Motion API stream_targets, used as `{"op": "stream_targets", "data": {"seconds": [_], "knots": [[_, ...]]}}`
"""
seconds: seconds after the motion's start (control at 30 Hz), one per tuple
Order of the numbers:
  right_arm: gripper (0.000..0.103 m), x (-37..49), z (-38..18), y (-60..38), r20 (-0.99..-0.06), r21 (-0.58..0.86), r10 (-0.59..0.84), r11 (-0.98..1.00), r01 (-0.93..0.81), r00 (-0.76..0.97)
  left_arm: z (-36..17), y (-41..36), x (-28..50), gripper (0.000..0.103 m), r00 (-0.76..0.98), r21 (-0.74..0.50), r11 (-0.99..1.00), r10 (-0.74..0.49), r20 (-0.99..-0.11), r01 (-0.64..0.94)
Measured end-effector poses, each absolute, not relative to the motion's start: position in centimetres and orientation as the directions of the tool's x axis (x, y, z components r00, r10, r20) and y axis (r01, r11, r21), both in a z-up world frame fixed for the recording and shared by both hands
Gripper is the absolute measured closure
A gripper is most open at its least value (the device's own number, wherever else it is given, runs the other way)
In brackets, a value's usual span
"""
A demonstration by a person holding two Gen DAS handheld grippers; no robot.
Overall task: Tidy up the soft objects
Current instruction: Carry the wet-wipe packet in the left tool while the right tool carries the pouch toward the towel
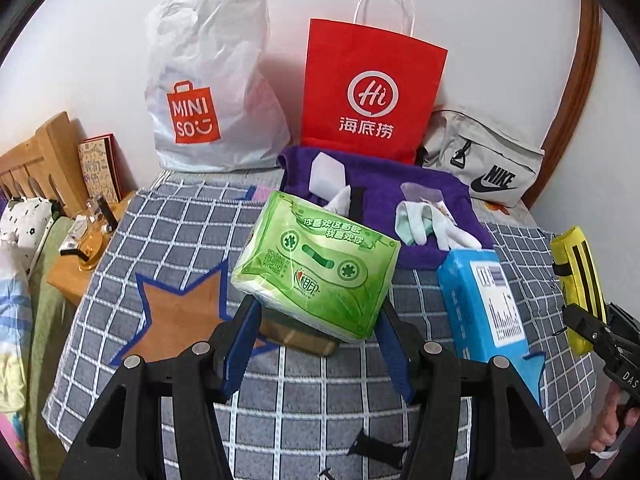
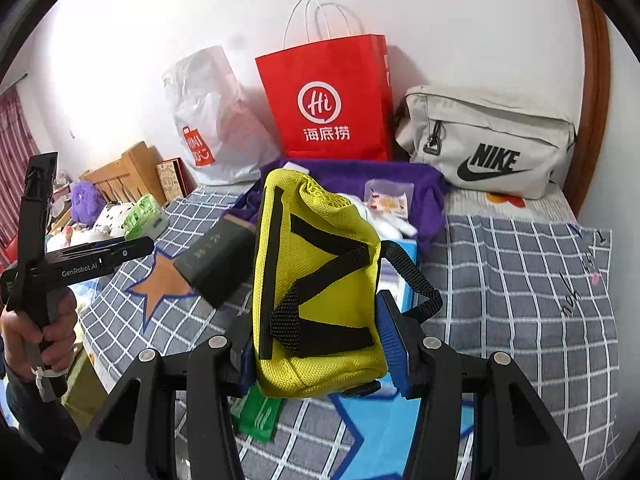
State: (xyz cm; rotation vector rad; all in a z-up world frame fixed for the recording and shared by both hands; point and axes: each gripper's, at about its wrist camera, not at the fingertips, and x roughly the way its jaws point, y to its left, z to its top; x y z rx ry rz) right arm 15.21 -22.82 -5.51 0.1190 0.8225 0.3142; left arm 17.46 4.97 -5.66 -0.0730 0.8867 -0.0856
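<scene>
While we look along the left gripper (image 1: pixel 316 320), its blue ribbed fingers (image 1: pixel 240 344) pinch a soft green tissue pack (image 1: pixel 316 264), a glossy plastic brick printed with a cassette picture, lifted clear of the checked grey blanket (image 1: pixel 160 224). Our right gripper (image 2: pixel 320 340) clamps a yellow mesh pouch (image 2: pixel 316 288), its coarse woven fabric crossed by black webbing straps, with a black cord loop hanging at its right side; the pouch stands upright between the fingers (image 2: pixel 394 344), above the blanket.

On the blanket, a brown star patch (image 1: pixel 180 316) edged in blue lies left of the tissue pack, and a blue boxy tissue pack (image 1: pixel 480 304) with a white label lies to its right. Behind them a purple cloth (image 1: pixel 384 184) is spread flat, carrying white and pale green socks (image 1: pixel 424 224) in a limp heap.

Against the white wall stand a crinkled white plastic bag (image 1: pixel 212 80), a stiff red paper bag (image 1: pixel 372 88) with thin white handles, and a grey canvas bag (image 1: pixel 484 160) slumped beside it. A wooden headboard (image 1: pixel 44 156) runs along the left.
</scene>
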Motion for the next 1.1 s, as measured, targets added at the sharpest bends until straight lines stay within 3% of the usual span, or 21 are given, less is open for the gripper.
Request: {"op": "stream_targets", "data": {"seconds": [0.77, 1.1], "knots": [[0.052, 26.5, -4.6, -23.0, -0.692, 0.225, 0.312, 0.950, -0.216, 0.652, -6.0, 6.1, 25.2, 0.048, 0.611, -0.105, 0.994, -0.086, -0.787, 0.004], [0.052, 31.7, -5.1, -23.3, -0.697, 0.226, 0.283, 0.959, -0.172, 0.659, -7.2, 4.8, 29.1, 0.048, 0.579, -0.085, 0.995, -0.103, -0.809, 0.058]]}}
